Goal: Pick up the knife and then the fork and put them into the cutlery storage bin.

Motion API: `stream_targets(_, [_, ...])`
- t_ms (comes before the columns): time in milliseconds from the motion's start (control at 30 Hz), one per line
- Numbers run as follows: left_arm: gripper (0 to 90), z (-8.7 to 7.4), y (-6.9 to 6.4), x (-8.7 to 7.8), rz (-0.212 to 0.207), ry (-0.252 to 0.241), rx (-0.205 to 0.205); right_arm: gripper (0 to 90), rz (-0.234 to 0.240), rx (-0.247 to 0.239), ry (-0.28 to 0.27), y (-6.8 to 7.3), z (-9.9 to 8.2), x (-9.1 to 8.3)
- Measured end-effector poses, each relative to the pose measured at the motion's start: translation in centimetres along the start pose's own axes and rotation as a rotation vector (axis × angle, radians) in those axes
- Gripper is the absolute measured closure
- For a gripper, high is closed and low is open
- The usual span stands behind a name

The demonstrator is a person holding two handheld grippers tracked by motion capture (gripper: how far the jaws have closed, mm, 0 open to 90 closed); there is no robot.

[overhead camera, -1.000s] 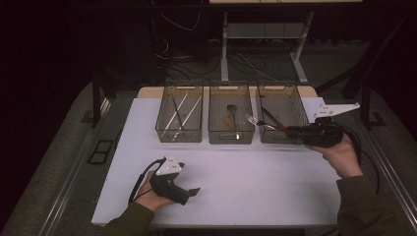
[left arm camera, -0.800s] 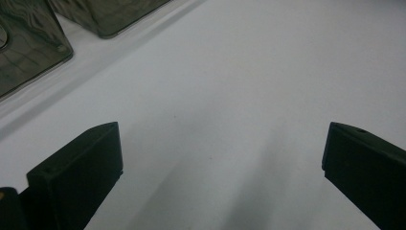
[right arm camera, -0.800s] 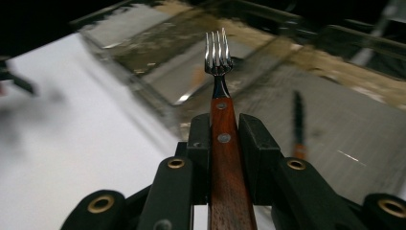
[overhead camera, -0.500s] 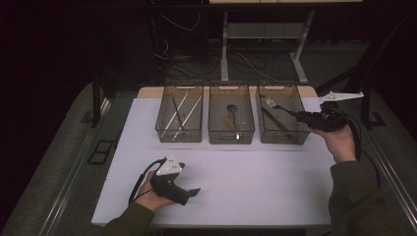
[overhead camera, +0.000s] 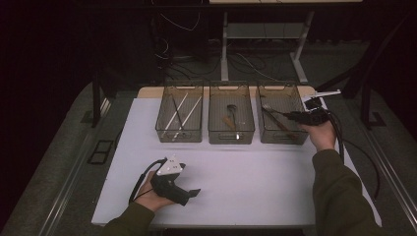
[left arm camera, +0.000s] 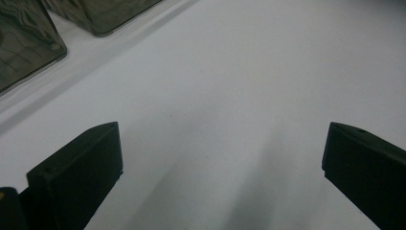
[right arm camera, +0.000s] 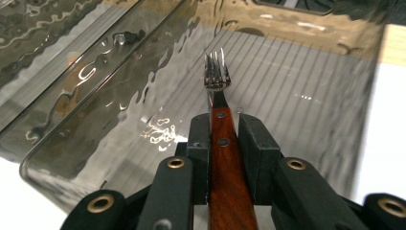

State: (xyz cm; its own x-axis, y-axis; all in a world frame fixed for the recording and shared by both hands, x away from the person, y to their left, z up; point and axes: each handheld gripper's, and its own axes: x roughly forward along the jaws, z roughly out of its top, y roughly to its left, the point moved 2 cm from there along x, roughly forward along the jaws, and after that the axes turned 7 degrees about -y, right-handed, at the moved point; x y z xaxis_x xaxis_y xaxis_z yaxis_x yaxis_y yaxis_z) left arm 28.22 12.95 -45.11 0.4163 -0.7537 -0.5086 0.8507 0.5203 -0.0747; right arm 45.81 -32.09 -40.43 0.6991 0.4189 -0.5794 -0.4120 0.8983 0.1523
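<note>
**Fork Held Over the Right-Hand Bin for Sorting**

The right hand-held gripper point(right arm camera: 225, 129) was clenched on the wood-handled steel fork point(right arm camera: 218, 96). Its two black jaws pressed the riveted brown handle from both sides, so the tines projected straight ahead along the jaw line. Gripping the handle rather than the tines kept the working end free and let it lead into the container.

In the high view the fork point(overhead camera: 273, 111) was over the right-hand smoky transparent plastic bin point(overhead camera: 281, 139), pointing toward the bin's interior from its right edge. The ribbed bin floor lay below the tines; contact with it could not be confirmed. A further dark-handled utensil point(overhead camera: 278, 123) already lay in that bin, which suggested the bin served for forks or similar pieces.

The middle transparent bin point(overhead camera: 231, 137) held a dark spoon-like piece, and the left transparent bin point(overhead camera: 179, 135) held pale slender sticks, so each bin appeared to take one kind.

The left hand-held gripper point(overhead camera: 189, 195) was released, jaws wide apart with nothing between them, resting low on the white surface point(overhead camera: 255, 187), well apart from the bins and evidently idle.
</note>
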Motion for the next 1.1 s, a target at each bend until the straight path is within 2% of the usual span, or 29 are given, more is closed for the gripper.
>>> stream_targets(233, [0.0,0.1,0.0,0.0,-0.006,-0.002,0.009,74.4,-0.013,-0.001,0.022,0.4,0.1,1.3])
stream_targets(433, [0.0,0.1,-0.1,0.0,-0.004,-0.003,0.01,48.4,-0.041,0.0,-0.035,0.1,0.2,0.6])
stream_targets(533, [0.0,0.1,-0.1,0.0,-0.002,-0.004,0.012,39.7,-0.018,0.007,-0.074,0.0,0.2,-0.1])
stream_targets(667, [0.0,0.1,-0.1,0.0,0.0,-0.006,0.012,31.5,0.017,0.001,-0.089,0.4,0.0,-1.1])
stream_targets(833, [0.0,0.1,0.0,-0.1,0.003,-0.01,0.013,26.3,0.062,-0.006,-0.118,1.4,-0.7,-2.8])
stream_targets(933, [0.0,0.1,0.1,-0.2,0.007,-0.011,0.015,21.9,0.085,-0.033,-0.146,2.2,-1.1,-3.6])
stream_targets(1100, [0.0,0.0,0.3,-0.4,0.013,-0.016,0.01,19.1,0.109,-0.101,-0.151,4.3,-2.1,-4.6])
